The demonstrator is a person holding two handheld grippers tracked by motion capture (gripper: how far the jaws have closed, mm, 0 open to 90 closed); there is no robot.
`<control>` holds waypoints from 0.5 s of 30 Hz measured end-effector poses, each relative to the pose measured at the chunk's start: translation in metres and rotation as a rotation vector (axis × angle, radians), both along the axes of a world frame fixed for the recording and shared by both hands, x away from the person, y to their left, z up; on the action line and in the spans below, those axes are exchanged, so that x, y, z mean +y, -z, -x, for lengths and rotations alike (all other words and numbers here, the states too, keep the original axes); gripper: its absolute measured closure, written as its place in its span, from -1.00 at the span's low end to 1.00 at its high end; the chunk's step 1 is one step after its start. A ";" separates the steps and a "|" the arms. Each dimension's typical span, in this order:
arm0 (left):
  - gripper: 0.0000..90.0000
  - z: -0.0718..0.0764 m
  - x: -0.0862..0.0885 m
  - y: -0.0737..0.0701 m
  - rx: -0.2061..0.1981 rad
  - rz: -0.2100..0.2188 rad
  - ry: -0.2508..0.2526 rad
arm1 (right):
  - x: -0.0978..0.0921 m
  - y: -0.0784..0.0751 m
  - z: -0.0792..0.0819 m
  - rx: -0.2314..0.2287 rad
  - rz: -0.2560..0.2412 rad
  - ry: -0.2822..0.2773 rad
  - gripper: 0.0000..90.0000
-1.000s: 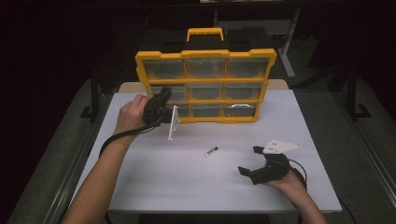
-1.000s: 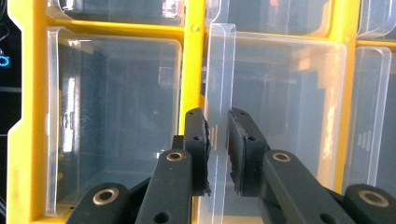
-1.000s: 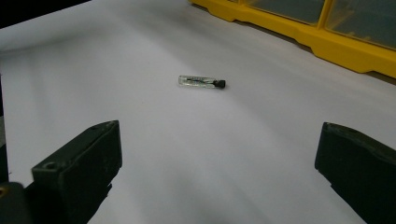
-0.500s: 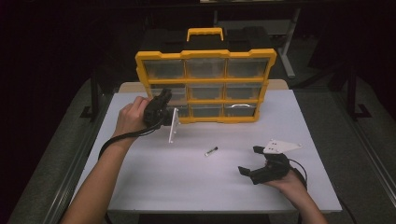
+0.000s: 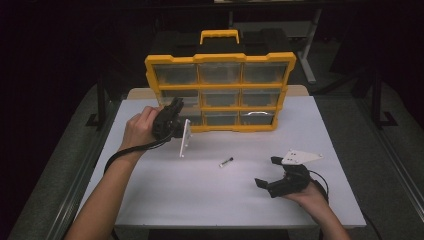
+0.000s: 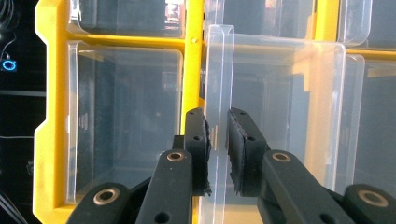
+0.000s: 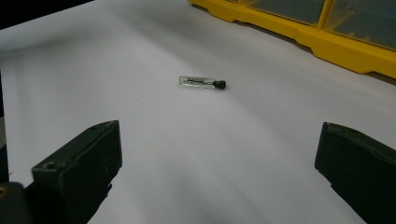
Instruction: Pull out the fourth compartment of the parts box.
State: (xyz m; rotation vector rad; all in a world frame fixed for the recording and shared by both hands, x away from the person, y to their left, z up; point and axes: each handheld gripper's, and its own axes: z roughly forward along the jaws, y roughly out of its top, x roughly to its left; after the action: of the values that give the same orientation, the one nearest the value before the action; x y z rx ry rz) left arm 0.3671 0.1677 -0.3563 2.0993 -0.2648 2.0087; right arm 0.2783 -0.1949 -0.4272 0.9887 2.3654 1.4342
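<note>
A yellow organizer with clear drawers stands upright at the back of the white table. My left gripper is at its lower-left corner. In the left gripper view, my left gripper is shut on the thin side wall of a clear drawer that sticks out of the yellow frame. A small clear vial with a black cap lies on the table. My right gripper rests low at the front right, open, pointing toward the vial, which lies well beyond my right gripper.
The table's front edge runs just below the right hand. Dark floor and a metal frame flank the table. The organizer has a carry handle on top. Bare tabletop lies between the two hands.
</note>
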 end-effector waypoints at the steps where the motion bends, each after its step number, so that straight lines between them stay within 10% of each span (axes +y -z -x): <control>1: 0.75 0.001 0.000 0.000 0.000 0.001 0.002 | 0.000 0.000 0.000 0.000 -0.001 0.000 -1.00; 15: 0.75 0.010 0.000 0.000 0.000 -0.005 0.007 | 0.000 0.000 0.000 0.000 -0.002 0.001 -1.00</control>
State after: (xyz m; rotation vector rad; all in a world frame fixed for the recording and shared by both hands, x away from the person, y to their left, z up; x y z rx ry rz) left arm 0.3573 0.1680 -0.3562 2.0983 -0.2761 2.0065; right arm 0.2784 -0.1953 -0.4271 0.9901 2.3636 1.4362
